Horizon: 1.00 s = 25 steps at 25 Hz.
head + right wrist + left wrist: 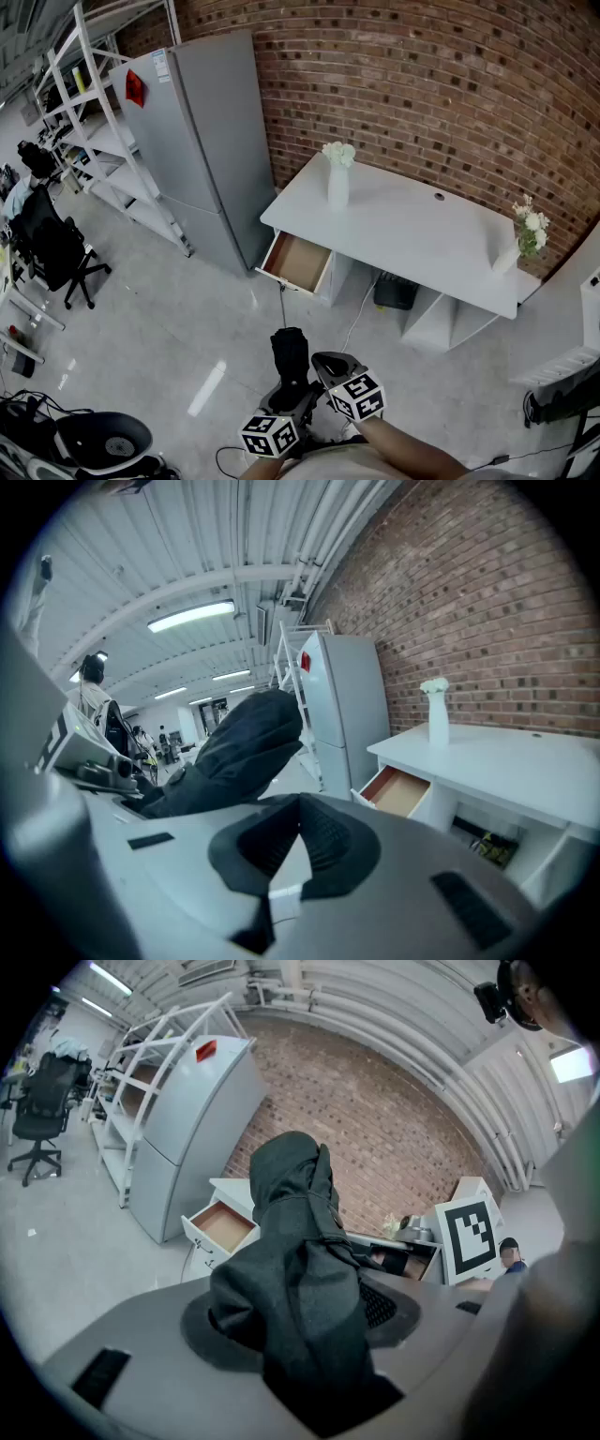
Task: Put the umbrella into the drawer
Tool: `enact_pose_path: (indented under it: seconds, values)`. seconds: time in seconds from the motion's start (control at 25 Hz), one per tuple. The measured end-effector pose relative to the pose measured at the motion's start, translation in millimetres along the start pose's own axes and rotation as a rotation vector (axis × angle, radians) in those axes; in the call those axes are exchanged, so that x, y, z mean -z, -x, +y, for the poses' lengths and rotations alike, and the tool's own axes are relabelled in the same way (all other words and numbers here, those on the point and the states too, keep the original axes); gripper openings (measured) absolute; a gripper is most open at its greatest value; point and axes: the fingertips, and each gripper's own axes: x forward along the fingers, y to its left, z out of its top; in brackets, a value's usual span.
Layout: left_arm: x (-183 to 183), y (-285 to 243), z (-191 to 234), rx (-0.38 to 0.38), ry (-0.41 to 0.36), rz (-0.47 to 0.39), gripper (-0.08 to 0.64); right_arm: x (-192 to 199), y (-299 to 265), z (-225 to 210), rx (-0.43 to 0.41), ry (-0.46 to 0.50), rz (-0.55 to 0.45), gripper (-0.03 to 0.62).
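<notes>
From the head view, my left tongs (289, 398) are clamped on the dark grey folded fabric umbrella (289, 354), which stands up out of them toward 12 o'clock. My right tongs (330, 364) sit just beside it at 3 o'clock. The open white drawer with a wooden inside (298, 262) hangs under the left end of the white table (412, 230), well apart from me at 12 o'clock. A thin cable (281, 302) trails on the floor between us. I could catch it on the way over.

In the left gripper view, the pads grip only the umbrella's lower end, and the loose cloth bunches around them. Most of its length rises free above the grip. I judge this the main risk: the soft cover may slide, or the top-heavy end may swing over when I tilt it. The drawer lies at 10 o'clock.

In the right gripper view, my right tongs are pressed together with nothing between them, and the umbrella crosses at 10 o'clock. They give no support. The drawer at 2 o'clock looks shallow, so a steep entry could jam the tip on its front edge.
</notes>
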Motion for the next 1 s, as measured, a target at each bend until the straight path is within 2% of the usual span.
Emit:
enact_pose_path:
  seconds: [0.56, 1.0]
  values:
    - [-7.3, -8.9, 11.6, 0.003, 0.0, 0.015, 0.255, -6.0, -13.0, -2.9, 0.005, 0.003, 0.001, 0.017]
    - [-9.7, -9.9, 21.2, 0.002, 0.007, 0.027, 0.255, -9.8, -19.3, -5.1, 0.013, -0.03, -0.023, 0.017]
